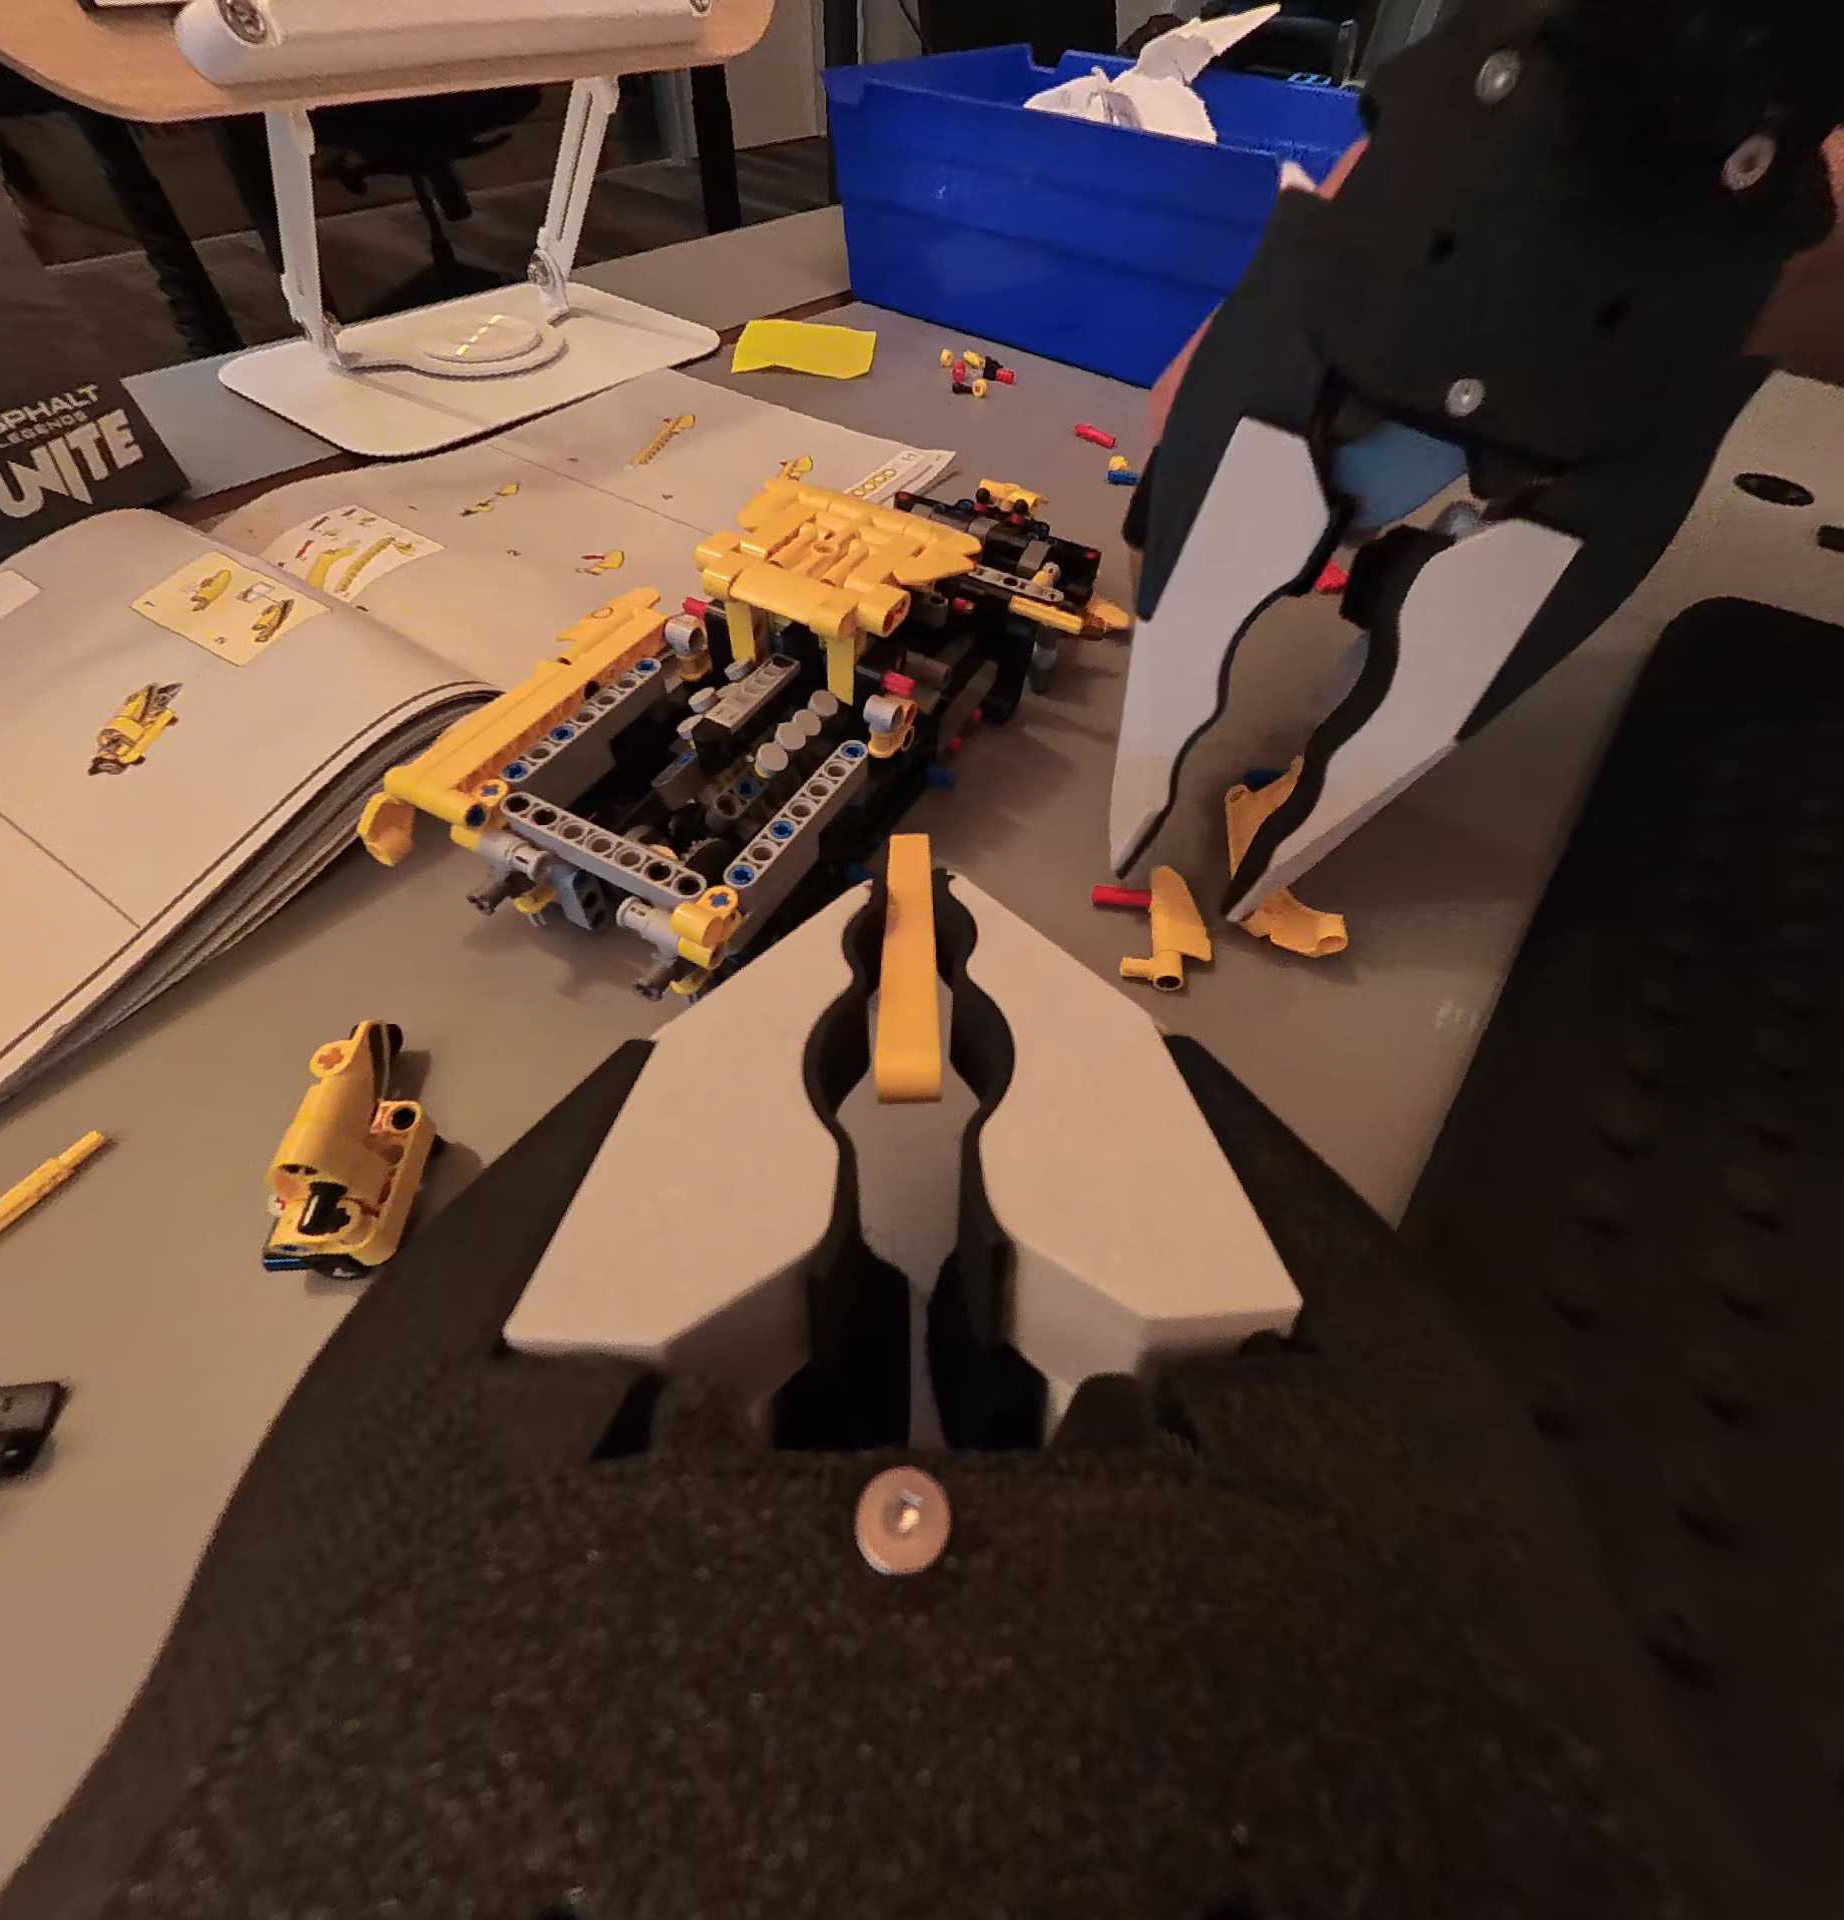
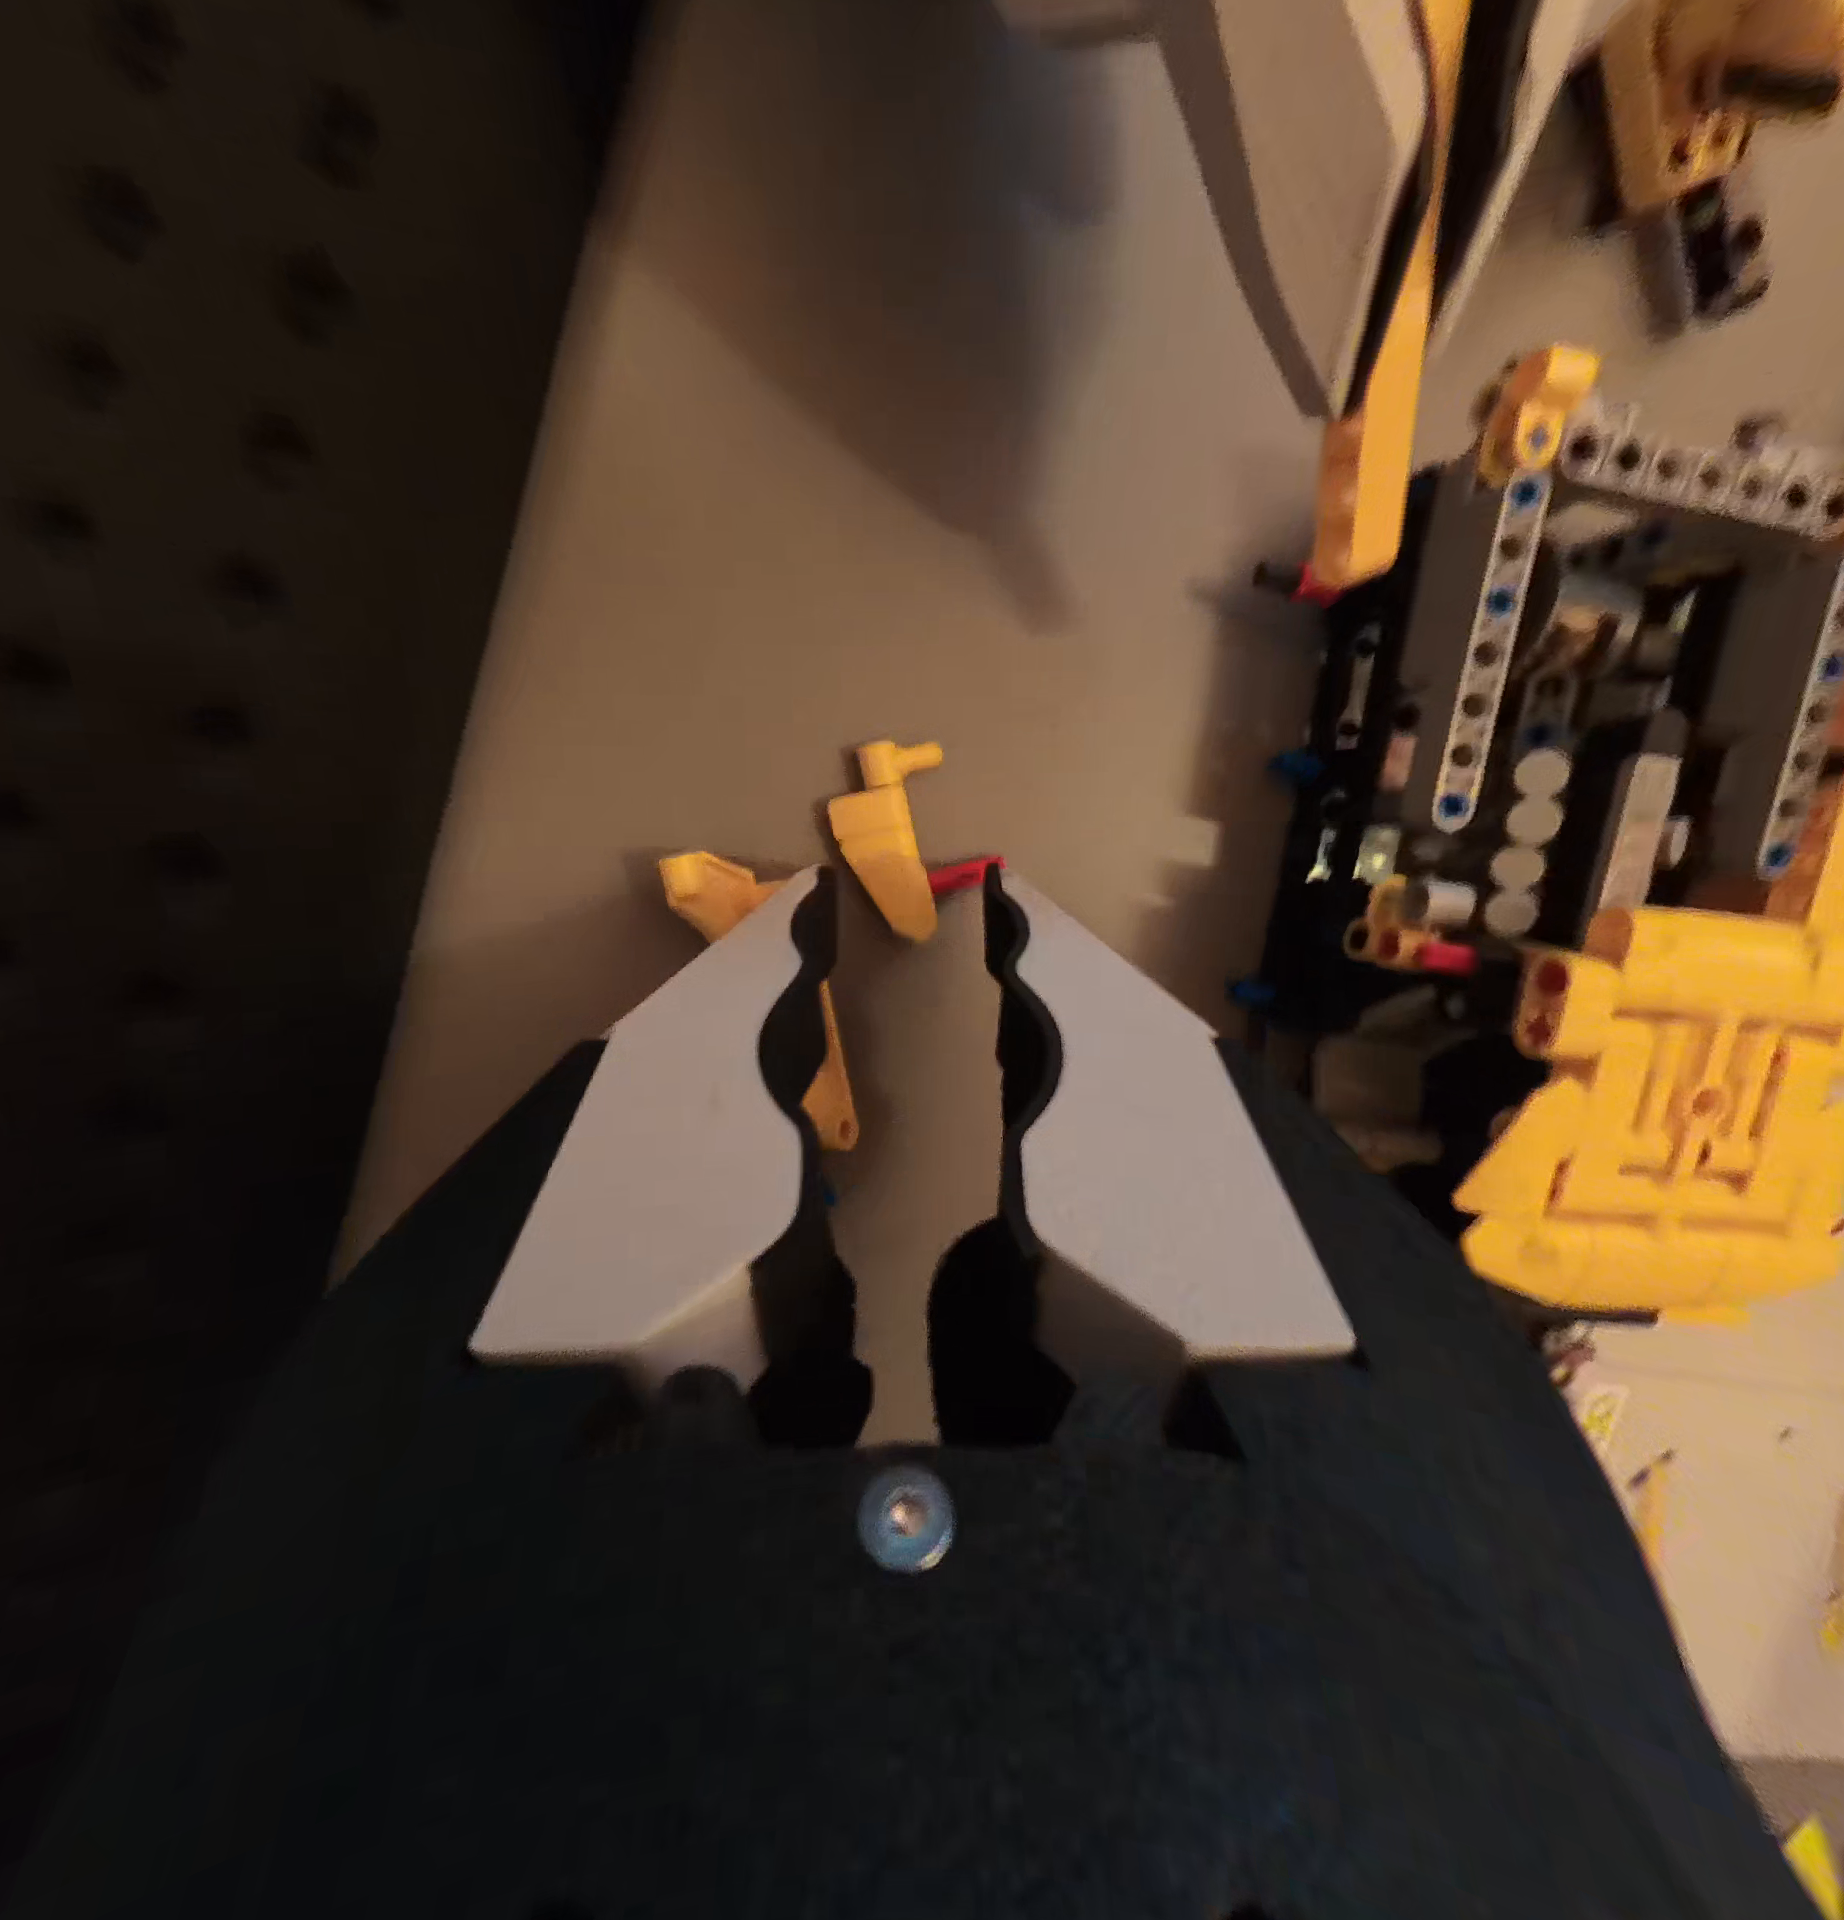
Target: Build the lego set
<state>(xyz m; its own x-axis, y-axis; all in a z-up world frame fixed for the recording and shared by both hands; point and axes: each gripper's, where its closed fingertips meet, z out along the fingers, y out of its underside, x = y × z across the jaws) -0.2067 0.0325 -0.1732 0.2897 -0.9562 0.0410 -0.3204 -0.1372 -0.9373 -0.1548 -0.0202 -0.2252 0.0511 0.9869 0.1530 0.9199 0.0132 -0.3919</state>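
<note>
Left gripper [image 1: 905,894]: clamped on a thin yellow beam [image 1: 907,977], which stands on edge between the pads and pokes out past the tips toward the car.

Right gripper [image 2: 902,883]: jaws apart, nothing held, tips down at the table over the loose yellow pieces.

Yellow curved panel [image 2: 882,862]: lies between the right tips, with a red pin [image 2: 965,875] just beside it; a second yellow piece [image 2: 705,883] sits against the left finger.

Handling, as I judge it: small hard plastic, very light, smooth and likely to skid or flip if pinched on the curve. I'd take the panel across its flat flanks, low to the table.

Beam: stiff and thin; gripped on its broad faces it looks steady, though it could pivot if pushed endwise into a hole.

Lego car [image 1: 731,717]: half-built, yellow and black, on the grey table [image 1: 689,1122] just ahead of the left gripper, beside the open instruction booklet [image 1: 222,665]. Heavier than the loose bits, but its pinned parts could pop off under a sideways shove.

Yellow sub-assembly [image 1: 352,1143]: lies apart, left of the gripper.

Blue bin [image 1: 1032,218]: at the back, well clear.
</note>
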